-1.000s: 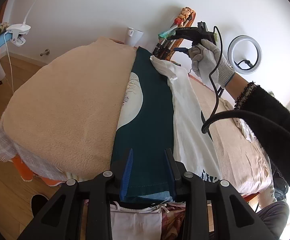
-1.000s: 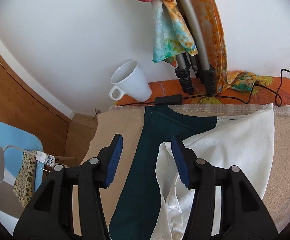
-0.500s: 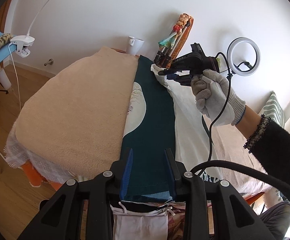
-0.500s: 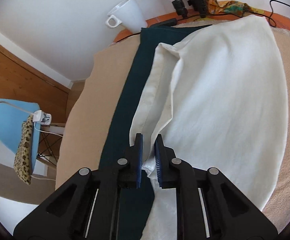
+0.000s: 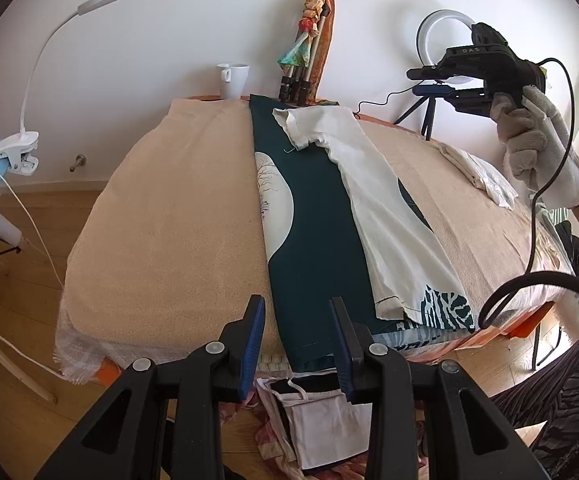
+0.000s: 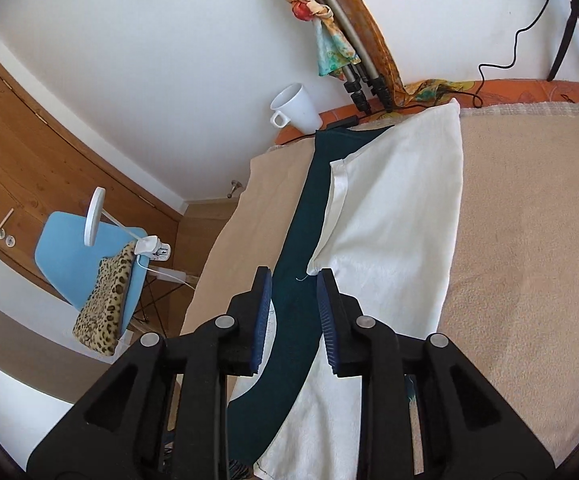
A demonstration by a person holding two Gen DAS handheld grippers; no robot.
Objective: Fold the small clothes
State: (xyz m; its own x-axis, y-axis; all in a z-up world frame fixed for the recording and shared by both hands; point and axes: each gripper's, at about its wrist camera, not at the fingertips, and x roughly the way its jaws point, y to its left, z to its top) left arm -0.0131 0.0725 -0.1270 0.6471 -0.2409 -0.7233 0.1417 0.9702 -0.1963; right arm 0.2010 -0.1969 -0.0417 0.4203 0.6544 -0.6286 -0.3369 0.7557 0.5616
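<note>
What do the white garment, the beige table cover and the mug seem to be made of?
White garment: thin matte knit, probably cotton; it drapes softly, hem stitched. Beige table cover: napped fleece or terry, from its fuzzy grain. Mug: likely glazed ceramic, smooth white with a soft sheen.

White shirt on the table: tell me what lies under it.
The white shirt lies on a dark teal printed garment, itself on the beige blanket. How much teal print it covers stays hidden.
</note>
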